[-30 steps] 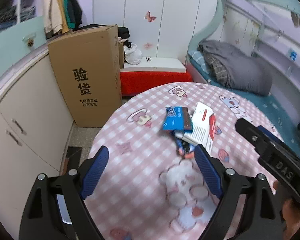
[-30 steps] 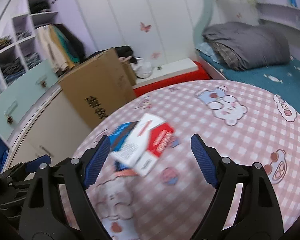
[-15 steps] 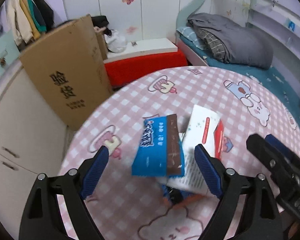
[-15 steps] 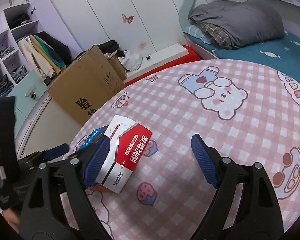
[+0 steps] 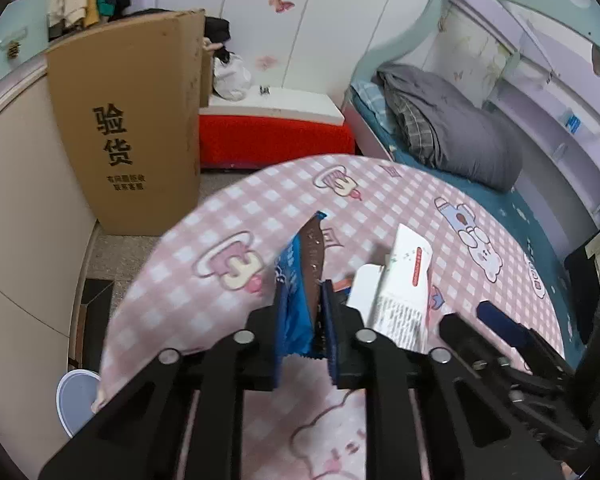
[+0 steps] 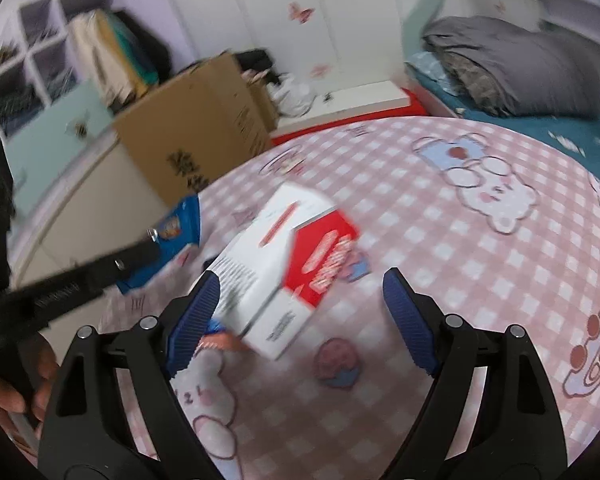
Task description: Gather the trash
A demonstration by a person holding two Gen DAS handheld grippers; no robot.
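Left tongs (image 5: 303,312) closing on blue wrapper (image 5: 296,300), lettering illegible

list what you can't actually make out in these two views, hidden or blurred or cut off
- Orange-and-blue item: right wrist view, mostly hidden under the white and red box and a finger; what it is cannot be told.
- Print on that box: right wrist view, motion blur makes it unreadable.
- Blue snack wrapper: left wrist view, lower part covered by the closing left gripper, pinched between its pads.
- Pale round container: left wrist view, cut off by the tablecloth edge.
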